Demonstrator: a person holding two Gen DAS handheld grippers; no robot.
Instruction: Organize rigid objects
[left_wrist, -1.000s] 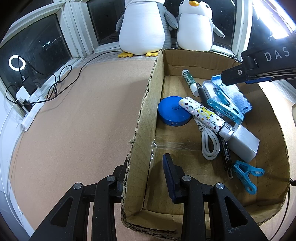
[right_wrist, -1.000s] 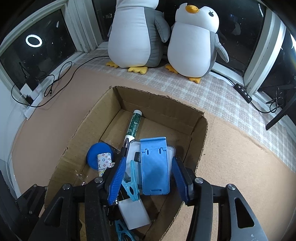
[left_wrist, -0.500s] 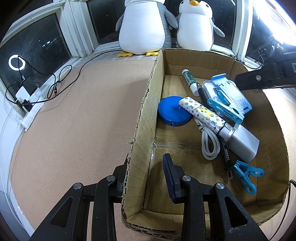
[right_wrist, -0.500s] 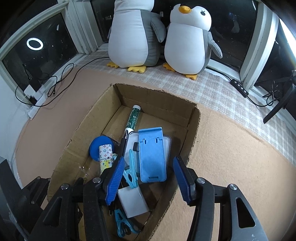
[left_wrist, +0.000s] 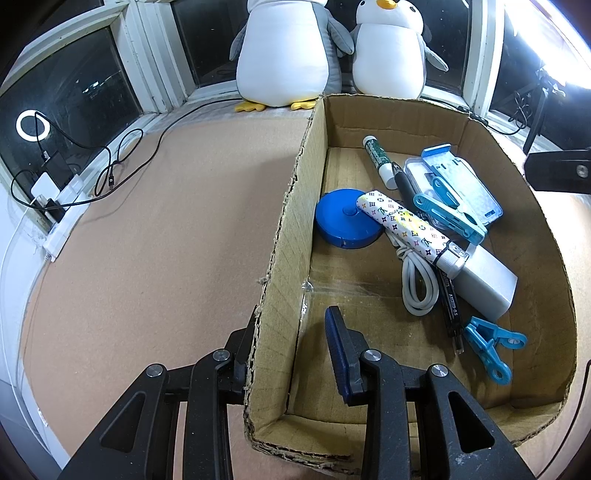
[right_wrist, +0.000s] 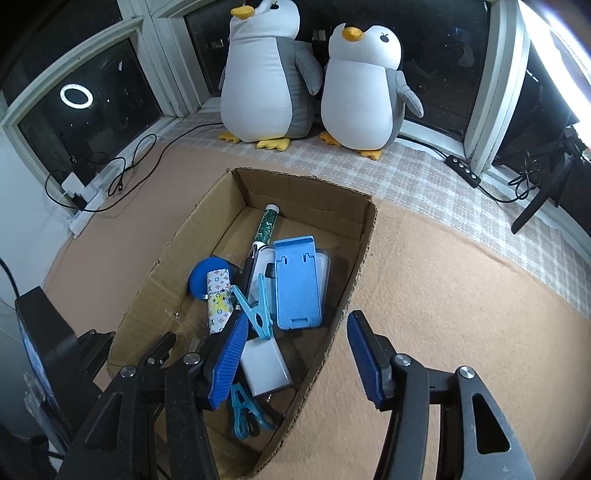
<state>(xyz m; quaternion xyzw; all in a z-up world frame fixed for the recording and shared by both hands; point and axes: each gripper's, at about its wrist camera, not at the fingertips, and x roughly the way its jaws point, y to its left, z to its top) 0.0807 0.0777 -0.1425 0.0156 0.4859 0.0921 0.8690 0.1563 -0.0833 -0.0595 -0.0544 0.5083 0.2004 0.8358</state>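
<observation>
An open cardboard box (left_wrist: 291, 221) (right_wrist: 364, 251) lies on the brown mat. It holds a blue phone stand (right_wrist: 297, 280) on a clear case, a blue round tape measure (left_wrist: 345, 218), a patterned tube (left_wrist: 406, 227), a white charger block (left_wrist: 485, 282) with cable, a green marker (left_wrist: 376, 155), pens and blue clips (left_wrist: 491, 347). My left gripper (left_wrist: 288, 350) straddles the box's left wall, jaws apart, the right pad clear of the cardboard. My right gripper (right_wrist: 295, 354) is open and empty above the box's right wall.
Two plush penguins (right_wrist: 269, 74) (right_wrist: 364, 85) stand on the checked sill at the back. Black cables and a power strip (left_wrist: 55, 206) lie at the left by the window. A black switch cord (right_wrist: 461, 166) and a stand leg sit at the right.
My right gripper has pulled back and up from the box, leaving the blue phone stand lying on the clear case. The left gripper has not moved.
</observation>
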